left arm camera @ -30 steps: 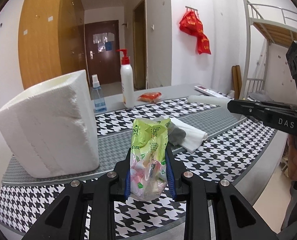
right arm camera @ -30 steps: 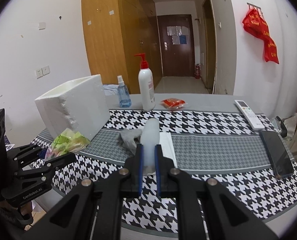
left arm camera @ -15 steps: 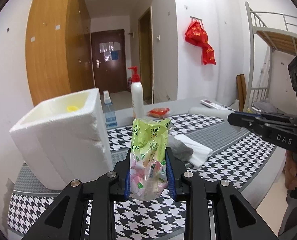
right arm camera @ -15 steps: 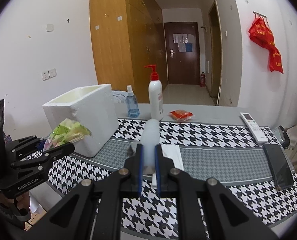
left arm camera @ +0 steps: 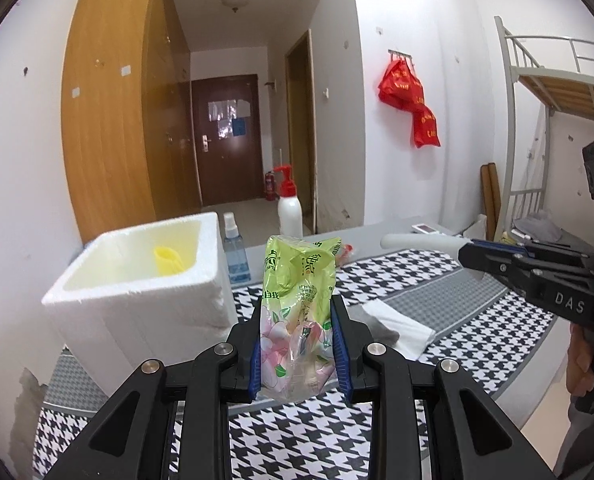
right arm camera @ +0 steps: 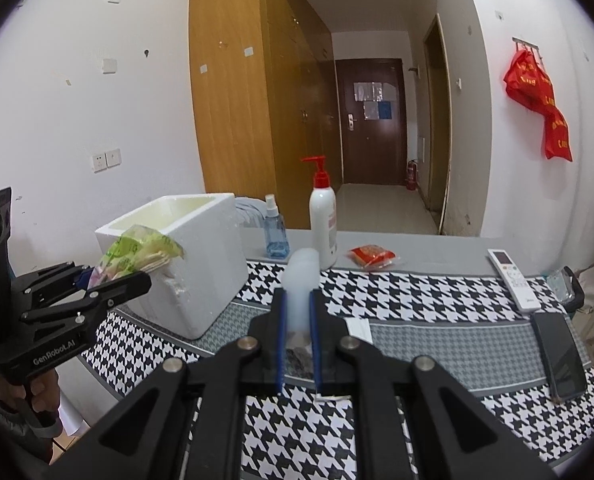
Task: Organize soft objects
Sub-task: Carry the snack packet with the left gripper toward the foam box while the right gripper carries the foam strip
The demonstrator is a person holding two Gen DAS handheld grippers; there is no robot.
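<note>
Both grippers have risen since the earlier frames: the inside of the foam box (left arm camera: pixel 137 276), hidden before behind its wall, now shows in the left wrist view, with a yellow object (left arm camera: pixel 168 261) lying in it.

The left gripper (left arm camera: pixel 297 344) is still clenched on a green tissue packet (left arm camera: pixel 297 300), a soft bag of crinkled shiny plastic with a pink flower print; its blue pads press the packet from both sides, and it stands upright above the near edge of the table, to the right of the box. The right gripper (right arm camera: pixel 298 320) stays clamped on a white foam tube (right arm camera: pixel 303 280), pale, smooth and round at the end, which sticks out forward between the narrow jaws, in the air over the houndstooth cloth (right arm camera: pixel 437 292).

The box is white, rough and crumbly at its corners. On the cloth lies a folded white napkin (left arm camera: pixel 397 324). At the far side stand a pump bottle (right arm camera: pixel 323 220) and a small blue spray bottle (right arm camera: pixel 275 232).
</note>
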